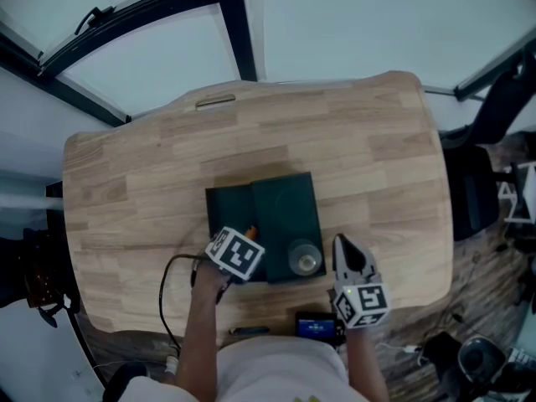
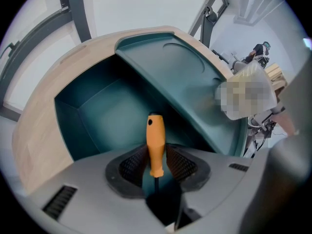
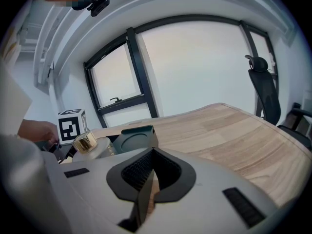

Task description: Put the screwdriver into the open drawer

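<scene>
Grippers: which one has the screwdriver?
The left gripper: its jaws clamp the orange screwdriver above the open drawer. The right gripper is shut on nothing.

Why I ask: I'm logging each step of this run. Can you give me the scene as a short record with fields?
surface: wooden table
drawer: dark green drawer, open, inside looks bare
screwdriver: orange-handled screwdriver, handle pointing toward the drawer cavity, not yet released
left gripper: left gripper, jaws closed on the handle's lower end
right gripper: right gripper, jaws together, nothing between them, off to the side of the drawer unit
other item: gold-capped bottle standing on the drawer unit's top
task state: screwdriver at the drawer, not yet placed
</scene>
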A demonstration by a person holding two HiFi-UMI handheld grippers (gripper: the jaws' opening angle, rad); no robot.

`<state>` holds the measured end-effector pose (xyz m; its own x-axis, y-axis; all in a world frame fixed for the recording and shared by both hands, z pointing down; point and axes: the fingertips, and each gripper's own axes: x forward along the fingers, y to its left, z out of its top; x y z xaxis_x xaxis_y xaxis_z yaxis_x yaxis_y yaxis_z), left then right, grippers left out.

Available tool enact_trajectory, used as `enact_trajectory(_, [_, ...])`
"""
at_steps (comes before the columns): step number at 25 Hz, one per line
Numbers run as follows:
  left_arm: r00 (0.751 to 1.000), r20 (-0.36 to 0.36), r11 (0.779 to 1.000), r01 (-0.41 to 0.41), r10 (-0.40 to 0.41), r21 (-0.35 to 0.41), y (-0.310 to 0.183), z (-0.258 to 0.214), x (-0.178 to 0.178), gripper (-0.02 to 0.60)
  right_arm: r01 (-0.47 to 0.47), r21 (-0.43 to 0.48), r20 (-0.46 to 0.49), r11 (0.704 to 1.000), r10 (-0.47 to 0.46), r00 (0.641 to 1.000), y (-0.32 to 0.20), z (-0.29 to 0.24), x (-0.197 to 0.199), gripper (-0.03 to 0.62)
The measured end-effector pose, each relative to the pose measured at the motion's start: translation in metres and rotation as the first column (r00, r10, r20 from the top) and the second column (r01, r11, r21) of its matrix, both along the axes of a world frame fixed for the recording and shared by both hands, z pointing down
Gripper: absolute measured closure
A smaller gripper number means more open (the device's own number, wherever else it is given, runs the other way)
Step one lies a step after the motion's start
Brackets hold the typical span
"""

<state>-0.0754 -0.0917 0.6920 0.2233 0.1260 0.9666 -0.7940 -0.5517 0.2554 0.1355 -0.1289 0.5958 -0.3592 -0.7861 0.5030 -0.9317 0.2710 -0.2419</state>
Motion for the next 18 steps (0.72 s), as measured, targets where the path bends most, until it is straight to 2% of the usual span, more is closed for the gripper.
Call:
enact_trajectory(7, [1.000,-0.018,1.000,0.008,-0.007,0.026,0.004,-0.006,-0.007,0.476,0.002,-0.003,0.003,1.000,-0.002,1.000,0.009,0.000,0.002,0.598])
enact_trajectory(14, [1.000,0.013,0.994,-0.003,0.002,0.108,-0.009,-0.016,-0.020,0.476,-0.009,0.013,-0.001,1.000,0.009,1.000,0.015,-0.008,0.003,0.598])
enact_trajectory(18, [1.000,0.006,0.988,-0.002,0.002,0.153,-0.012,-0.022,-0.020,0.476,-0.016,0.026,-0.009,1.000,0.016,1.000,0.017,-0.011,0.007,0.597])
